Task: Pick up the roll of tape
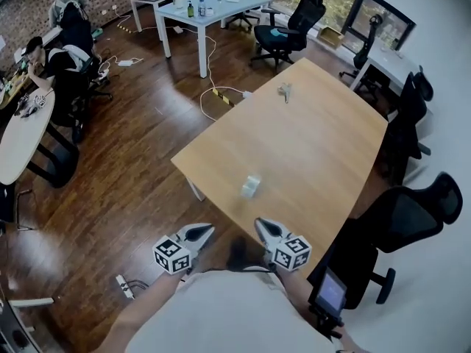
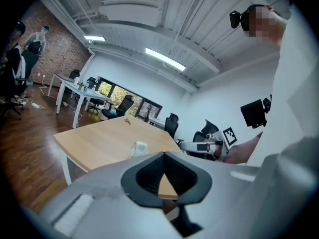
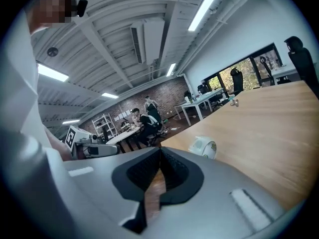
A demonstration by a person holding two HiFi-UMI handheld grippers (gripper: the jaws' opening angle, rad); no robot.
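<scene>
The roll of tape (image 1: 251,186) is whitish and stands on edge near the close end of the light wooden table (image 1: 316,145). In the left gripper view the roll of tape (image 2: 139,148) shows just past the jaws. The right gripper view has the roll of tape (image 3: 203,146) ahead and to the right. My left gripper (image 1: 210,229) is held off the table's near corner, short of the roll, shut on nothing. My right gripper (image 1: 260,223) is just below the roll at the table edge, also shut and empty. Neither touches the tape.
A small metallic object (image 1: 285,90) lies at the table's far end. Black office chairs (image 1: 412,212) crowd the right side. A power strip (image 1: 125,285) lies on the wooden floor at lower left. White tables (image 1: 210,9) and seated people (image 1: 44,61) are farther off.
</scene>
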